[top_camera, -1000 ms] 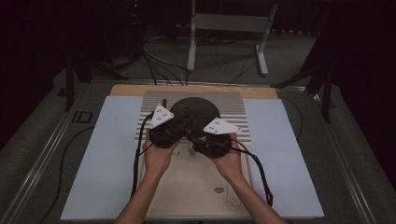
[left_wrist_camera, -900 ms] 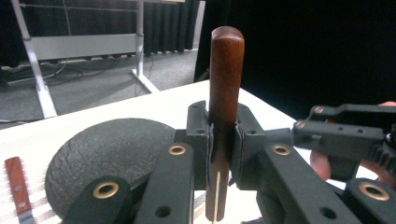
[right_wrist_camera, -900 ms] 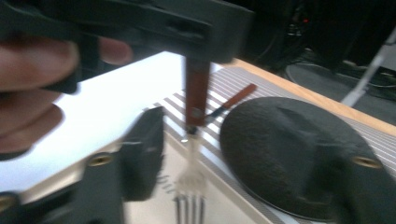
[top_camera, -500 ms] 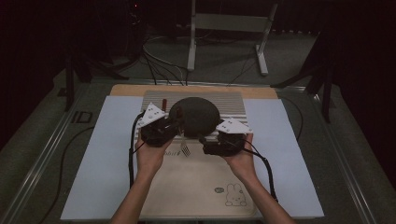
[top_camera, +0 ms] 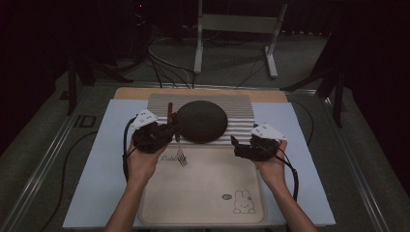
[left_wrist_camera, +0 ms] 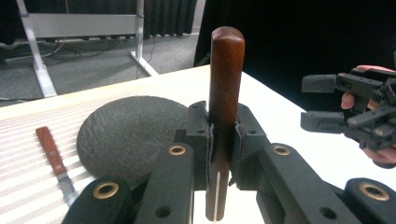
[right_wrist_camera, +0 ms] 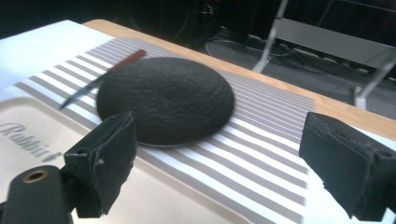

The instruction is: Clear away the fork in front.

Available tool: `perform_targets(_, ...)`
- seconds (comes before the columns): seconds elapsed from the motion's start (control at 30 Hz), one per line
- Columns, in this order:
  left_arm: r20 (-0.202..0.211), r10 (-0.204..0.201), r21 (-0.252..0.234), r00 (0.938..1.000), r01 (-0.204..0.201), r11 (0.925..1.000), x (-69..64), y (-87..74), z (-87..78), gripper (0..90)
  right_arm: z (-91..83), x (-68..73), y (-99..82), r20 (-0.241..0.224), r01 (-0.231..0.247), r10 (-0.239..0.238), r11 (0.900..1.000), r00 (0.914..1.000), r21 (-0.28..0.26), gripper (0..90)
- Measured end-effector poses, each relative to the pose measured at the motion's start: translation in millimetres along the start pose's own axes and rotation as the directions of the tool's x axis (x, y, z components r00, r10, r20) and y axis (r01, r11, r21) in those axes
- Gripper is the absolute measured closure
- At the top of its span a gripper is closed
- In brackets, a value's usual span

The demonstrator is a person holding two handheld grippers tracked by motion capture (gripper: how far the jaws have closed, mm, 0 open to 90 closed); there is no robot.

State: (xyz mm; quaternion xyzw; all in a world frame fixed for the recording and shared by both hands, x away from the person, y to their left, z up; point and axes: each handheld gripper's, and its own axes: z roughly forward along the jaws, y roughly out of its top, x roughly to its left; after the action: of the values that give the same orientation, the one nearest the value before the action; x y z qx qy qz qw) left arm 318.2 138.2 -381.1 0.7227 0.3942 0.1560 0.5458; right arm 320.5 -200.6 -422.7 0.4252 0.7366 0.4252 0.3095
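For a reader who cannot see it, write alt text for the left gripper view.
The left claw grips a fork's wooden handle upright. Behind lie a round dark plate and a knife on a striped mat.

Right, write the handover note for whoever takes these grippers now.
Left gripper: shut on the fork by its wooden handle, tines down over the tray.
Right gripper: open, empty, jaws just opened, right of the dark plate.
Knife: on the striped mat, left of the plate.
Done: fork gripped.
Left: probably set the fork down beside the plate.
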Motion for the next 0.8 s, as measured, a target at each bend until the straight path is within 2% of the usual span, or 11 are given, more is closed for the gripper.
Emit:
perform_targets(0.23,0.032,-0.016,0.029,0.9993,0.015,0.9995,11.9,-3.2,-15.5,80.5,-8.7,-20.0,-13.0,0.043,-0.029,0.029,0.9996,0.9986,0.002,11.3)
perform_targets(0.43,0.063,-0.026,0.059,0.9977,0.022,0.998,20.1,-8.3,-29.6,80.5,-14.9,-31.3,-23.2,0.068,-0.049,0.048,0.9987,0.9965,0.013,11.3)
perform_targets(0.57,0.096,-0.044,0.079,0.9945,0.036,0.9963,24.0,-13.6,-37.9,80.6,-17.0,-35.1,-27.2,0.073,-0.059,0.058,0.9981,0.9956,0.018,11.3)
perform_targets(0.8,0.123,-0.07,0.116,0.99,0.055,0.9917,27.8,-21.9,-49.8,80.5,-18.1,-36.6,-31.4,0.077,-0.065,0.063,0.9977,0.995,0.021,11.3)
